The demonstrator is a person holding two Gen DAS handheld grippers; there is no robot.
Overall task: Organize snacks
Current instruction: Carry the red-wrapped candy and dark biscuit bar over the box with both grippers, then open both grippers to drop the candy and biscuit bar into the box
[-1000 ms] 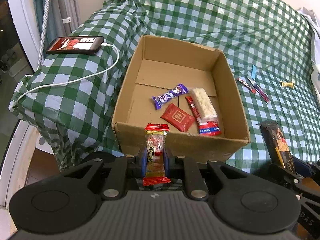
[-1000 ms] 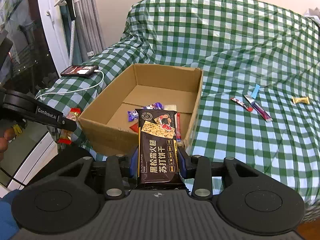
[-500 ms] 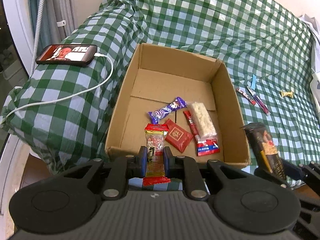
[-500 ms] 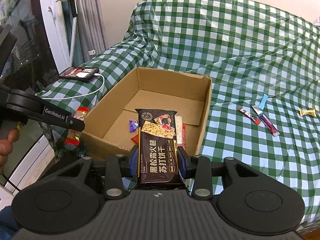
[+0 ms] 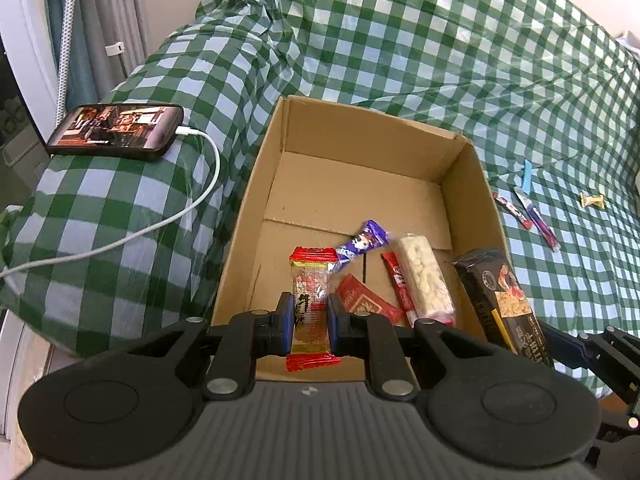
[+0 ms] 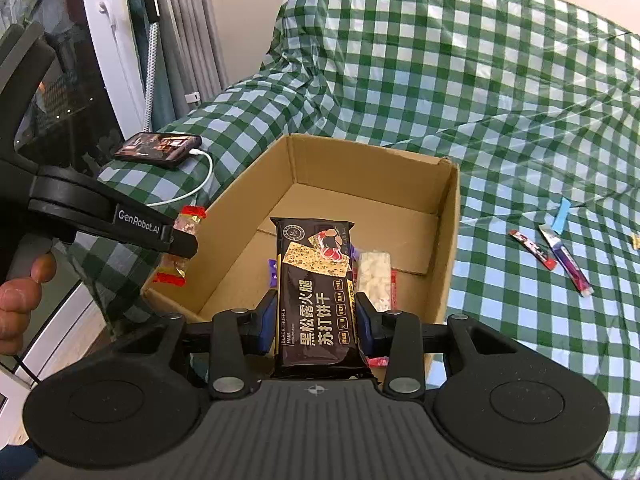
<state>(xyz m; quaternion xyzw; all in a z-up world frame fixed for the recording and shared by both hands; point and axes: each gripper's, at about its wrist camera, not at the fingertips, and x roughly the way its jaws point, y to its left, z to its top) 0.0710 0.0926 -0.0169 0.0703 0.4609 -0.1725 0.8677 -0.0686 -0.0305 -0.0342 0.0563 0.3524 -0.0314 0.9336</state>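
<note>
Snacks in both grippers, over the near edge of the cardboard box [image 5: 472, 184]: small red-ended candy [image 5: 311, 300] pinched mid-length in the left gripper [image 5: 308, 314], dark cracker pack [image 6: 316, 300] clamped across its lower half in the right gripper [image 6: 316, 326]. Probably light, crinkly, slippery wrappers, crackers likely brittle; best gripped gently across the middle. More snacks [image 5: 524, 210] loose on the checked cloth [image 5: 400, 40].

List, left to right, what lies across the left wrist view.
phone → white cable → cardboard box → black cracker pack → blue stick → gold candy
</note>
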